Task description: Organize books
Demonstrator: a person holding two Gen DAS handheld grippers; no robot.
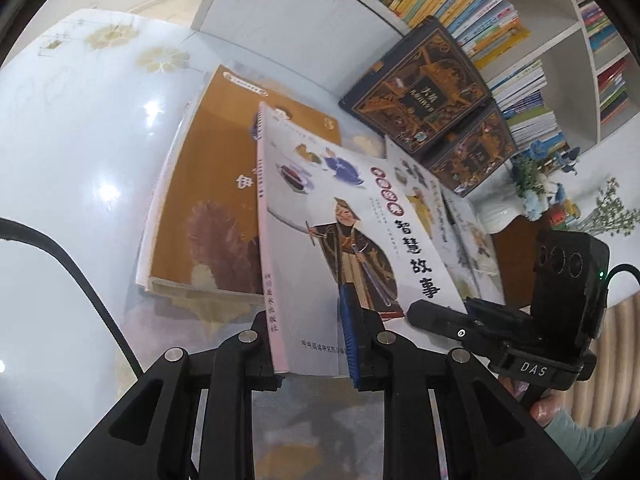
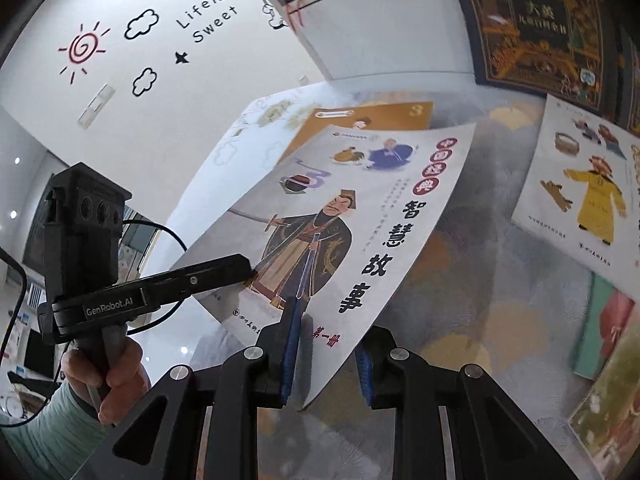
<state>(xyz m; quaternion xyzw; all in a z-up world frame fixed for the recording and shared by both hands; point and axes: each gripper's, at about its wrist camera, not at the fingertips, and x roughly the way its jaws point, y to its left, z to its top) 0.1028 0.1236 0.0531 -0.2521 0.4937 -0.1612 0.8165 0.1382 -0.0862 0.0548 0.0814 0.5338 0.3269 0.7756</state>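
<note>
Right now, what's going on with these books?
A person holds a white picture book up off the table, pinched along its lower edge by both tools: the left hand-held gripper and the right hand-held gripper. Below it lies an orange book, with similar picture books alongside. Shelved books stand behind.

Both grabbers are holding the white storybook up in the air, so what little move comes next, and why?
Probably lower it toward the brown book lying flat beneath. The left hand-held gripper and right hand-held gripper both pinch the white storybook's near edge, and it hangs tilted above the table.
</note>
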